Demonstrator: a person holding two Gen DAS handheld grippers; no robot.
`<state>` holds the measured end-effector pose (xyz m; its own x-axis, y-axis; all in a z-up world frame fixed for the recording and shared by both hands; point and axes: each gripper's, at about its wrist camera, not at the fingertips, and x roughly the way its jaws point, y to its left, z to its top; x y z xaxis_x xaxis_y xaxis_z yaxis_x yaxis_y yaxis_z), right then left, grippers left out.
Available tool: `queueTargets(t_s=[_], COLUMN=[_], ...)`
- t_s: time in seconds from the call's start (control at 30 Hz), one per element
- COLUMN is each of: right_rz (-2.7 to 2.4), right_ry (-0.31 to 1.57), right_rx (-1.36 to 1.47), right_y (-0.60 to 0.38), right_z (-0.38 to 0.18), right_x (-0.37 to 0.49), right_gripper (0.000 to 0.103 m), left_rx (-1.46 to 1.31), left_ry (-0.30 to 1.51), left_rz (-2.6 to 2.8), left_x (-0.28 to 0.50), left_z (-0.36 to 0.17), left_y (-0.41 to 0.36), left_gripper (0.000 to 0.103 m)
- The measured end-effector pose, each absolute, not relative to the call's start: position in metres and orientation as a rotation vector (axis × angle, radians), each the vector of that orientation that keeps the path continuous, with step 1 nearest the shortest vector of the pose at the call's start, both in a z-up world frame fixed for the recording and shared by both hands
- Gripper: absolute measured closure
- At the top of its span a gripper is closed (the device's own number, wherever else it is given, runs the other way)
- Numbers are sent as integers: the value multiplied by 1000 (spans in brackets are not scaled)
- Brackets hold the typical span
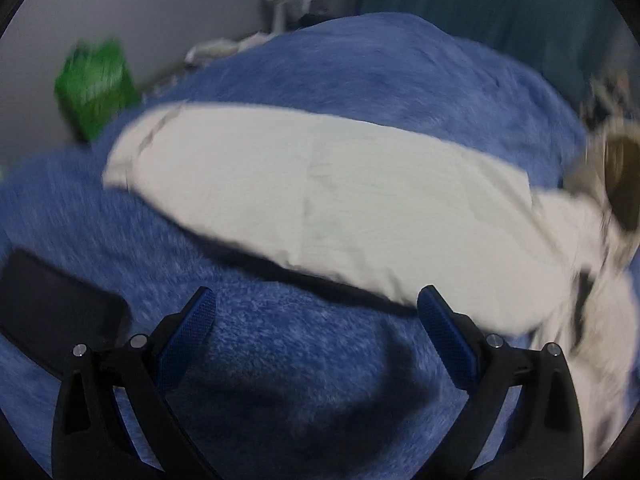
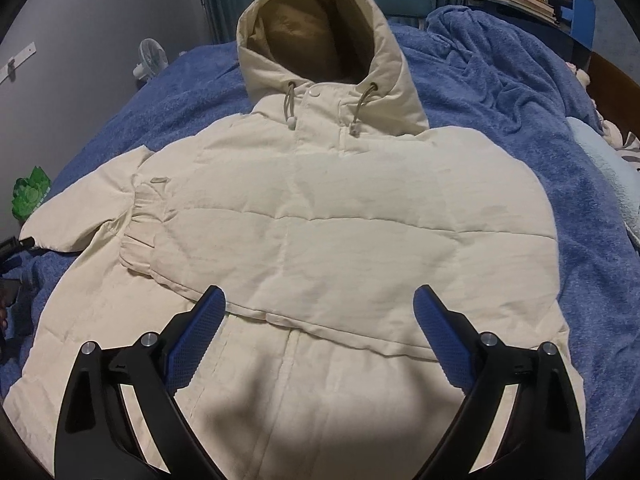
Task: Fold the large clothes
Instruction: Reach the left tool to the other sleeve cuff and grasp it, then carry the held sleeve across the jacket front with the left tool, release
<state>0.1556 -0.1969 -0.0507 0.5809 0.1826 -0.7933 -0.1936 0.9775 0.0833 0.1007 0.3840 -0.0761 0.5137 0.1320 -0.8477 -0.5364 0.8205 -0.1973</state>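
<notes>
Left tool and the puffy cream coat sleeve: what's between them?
Only fuzzy blue blanket separates the left tool from the puffy cream coat sleeve, in the left wrist view.

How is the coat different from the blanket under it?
The coat is cream and smooth with puffy stitched panels; the blanket is blue and fuzzy. The coat has a hood and sleeves; the blanket is one rumpled sheet. The coat lies on top; the blanket spreads wider beneath. Both look soft.
</notes>
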Motion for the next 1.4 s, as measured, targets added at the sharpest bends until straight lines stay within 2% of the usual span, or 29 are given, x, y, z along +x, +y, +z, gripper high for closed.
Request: queueTargets(t_s=[0.17,0.3,0.33,0.47,0.5,0.6,0.7,0.8,1.03,1.4], right_rz=[208,199,197,194,193,191,192,198,201,211], right_ry=[946,955,956,962,962,964,965,960,949,928], right_rx=[-26,-25,-28,-28,-26,-25,-22,-26,-24,22], right_y=[-195,-196,-196,-197,-197,-197,-197,-196,-195,-201], right_z=[-58,-63,-64,-67,-67,-68,-69,-69,-65,-55], right_x=[158,160,161,163,164,164,164,164,160,158], right_gripper=[12,12,12,12,12,12,11,11,11,11], left_rx=[-630,-569,-571,-608,-600,-593,-581,-530,-340,-161], left_ry=[895,884,882,864,866,813,741,679,661,541], left_rz=[424,461,467,451,456,460,463,464,467,339], left_x=[101,114,116,125,126,123,120,119,127,138], left_z=[-89,-94,-96,-107,-108,-102,-85,-61,-23,40], left_y=[406,410,413,427,428,427,427,418,379,282], left_gripper=[7,18,25,40,46,79,89,91,95,98])
